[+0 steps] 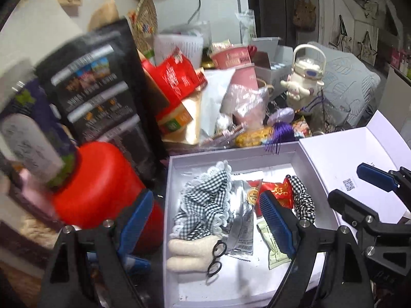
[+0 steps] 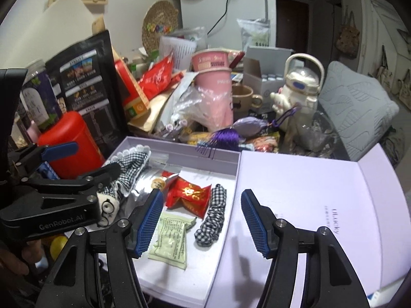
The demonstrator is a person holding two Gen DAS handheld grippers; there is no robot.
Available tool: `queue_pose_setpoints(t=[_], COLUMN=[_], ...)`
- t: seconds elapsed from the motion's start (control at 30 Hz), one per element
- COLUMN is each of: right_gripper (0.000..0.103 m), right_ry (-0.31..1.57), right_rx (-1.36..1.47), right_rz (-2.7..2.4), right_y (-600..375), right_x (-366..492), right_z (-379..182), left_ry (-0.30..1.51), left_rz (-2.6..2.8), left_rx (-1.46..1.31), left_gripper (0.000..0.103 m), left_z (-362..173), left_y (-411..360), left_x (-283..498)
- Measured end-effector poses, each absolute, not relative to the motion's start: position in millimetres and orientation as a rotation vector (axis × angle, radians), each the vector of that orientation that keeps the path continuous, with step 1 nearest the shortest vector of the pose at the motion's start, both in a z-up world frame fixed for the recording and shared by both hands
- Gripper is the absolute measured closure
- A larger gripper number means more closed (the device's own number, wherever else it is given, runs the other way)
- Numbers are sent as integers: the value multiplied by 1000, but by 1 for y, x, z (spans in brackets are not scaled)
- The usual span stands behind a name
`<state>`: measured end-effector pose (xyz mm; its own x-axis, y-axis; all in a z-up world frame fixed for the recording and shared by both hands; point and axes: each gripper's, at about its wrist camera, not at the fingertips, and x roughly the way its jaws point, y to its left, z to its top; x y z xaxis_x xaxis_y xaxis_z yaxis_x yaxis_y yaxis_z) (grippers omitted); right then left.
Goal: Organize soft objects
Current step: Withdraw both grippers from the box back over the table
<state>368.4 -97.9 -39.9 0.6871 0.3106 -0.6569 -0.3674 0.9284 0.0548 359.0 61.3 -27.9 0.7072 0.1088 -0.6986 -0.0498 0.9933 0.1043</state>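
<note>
A white box (image 1: 171,205) (image 2: 179,155) holds soft things. A gingham cloth with a lace edge (image 1: 203,205) (image 2: 131,161) lies at its left. A gingham scrunchie (image 1: 304,200) (image 2: 213,217) lies at its right. A cream plush with black glasses (image 1: 192,254) (image 2: 109,206) lies at the front left. Snack packets lie between: red (image 1: 278,191) (image 2: 188,196), silver (image 1: 240,228), pale green (image 2: 170,240). My left gripper (image 1: 205,220) is open and empty above the box. My right gripper (image 2: 203,220) is open and empty above the scrunchie and the box's right wall.
The box's open lid (image 2: 308,205) (image 1: 341,159) lies flat to the right. A red canister (image 1: 100,182) (image 2: 69,141) and a black package (image 1: 102,84) stand left of the box. Cluttered cups, bags, a purple tassel (image 2: 226,137) and a white kettle (image 2: 298,92) crowd behind it.
</note>
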Motion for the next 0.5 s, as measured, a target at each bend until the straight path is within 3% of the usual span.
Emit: queue_pose_setpoints(t=[0.5], right_gripper=[40], right_ry=[533], right_rx=[-80], right_rz=[364], right_y=[-121], right_x=[285], right_z=[29], left_ry=[584], left_rz=[36], left_rx=[69], left_gripper=[18], left_z=[44], left_y=[47], left_x=[272])
